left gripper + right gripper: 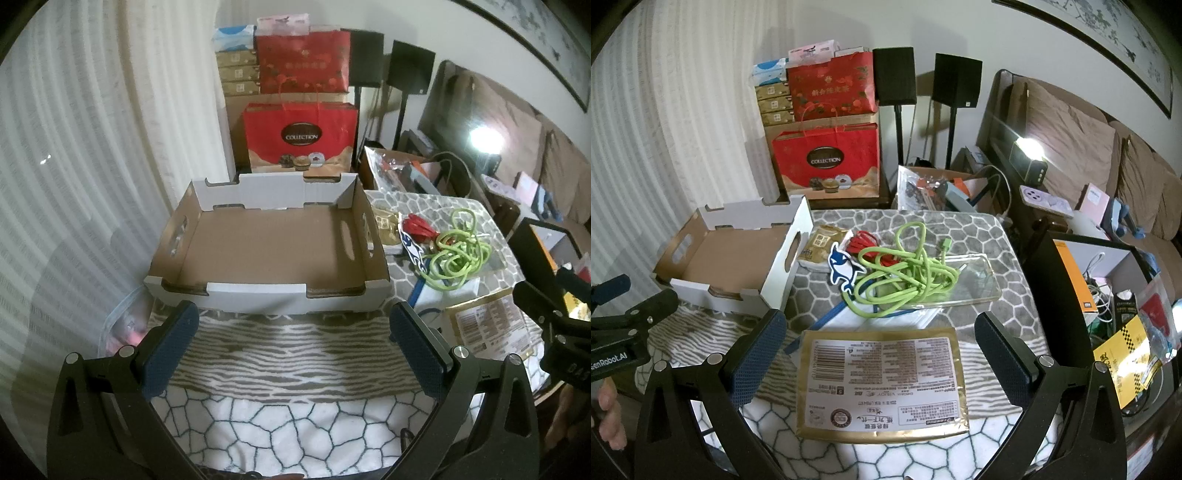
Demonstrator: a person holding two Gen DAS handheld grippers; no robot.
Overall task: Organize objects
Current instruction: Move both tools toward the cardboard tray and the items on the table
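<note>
An empty cardboard tray box (266,254) (727,258) with white walls sits on the patterned table cover. My left gripper (293,345) hangs open just in front of its near wall. To the box's right lies a pile: a green cable (905,273) (460,251), a shark sticker (842,269), a red tassel (862,242), a small gold packet (822,245) and a clear phone case (964,280). A flat gold package (882,384) (487,325) with a printed label lies nearest. My right gripper (879,354) is open above that package, touching nothing.
Red gift bags (827,166) and stacked boxes stand behind the table beside a white curtain. Two black speakers (894,75) stand on poles. A cluttered box (1115,302) and a sofa lie to the right. A plastic bag (123,325) sits left of the tray box.
</note>
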